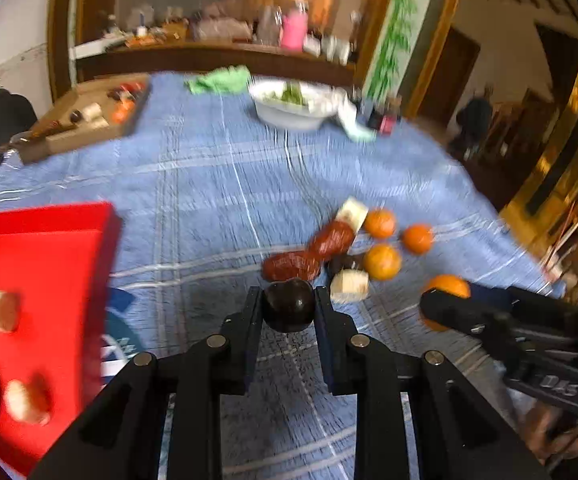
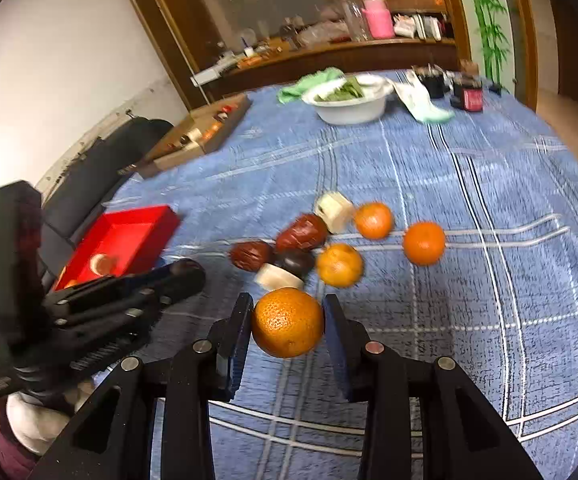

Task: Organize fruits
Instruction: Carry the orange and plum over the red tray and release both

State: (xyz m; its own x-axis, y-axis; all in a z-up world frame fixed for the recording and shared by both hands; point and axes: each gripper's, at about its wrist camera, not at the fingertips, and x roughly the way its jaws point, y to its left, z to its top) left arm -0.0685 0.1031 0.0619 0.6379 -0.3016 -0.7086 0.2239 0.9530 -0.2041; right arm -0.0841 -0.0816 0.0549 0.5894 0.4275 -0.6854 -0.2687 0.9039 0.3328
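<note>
Your left gripper (image 1: pixel 289 305) is clamped on a small, glossy, dark round fruit (image 1: pixel 289 310), its black fingers pressing both sides just above the blue plaid tablecloth (image 1: pixel 217 200). To your left sits the red rectangular plastic tray (image 1: pixel 45 264), with a few blurred brown and pale pieces in it. Ahead lies a cluster: two wrinkled reddish-brown dates (image 1: pixel 309 254), two pale cut chunks (image 1: pixel 349 286) and three small oranges (image 1: pixel 383 262). At your right, the right gripper (image 1: pixel 445 304) grips a fourth orange (image 1: pixel 449 285). A white bowl of greens (image 1: pixel 297 106) stands at the far edge.
</note>
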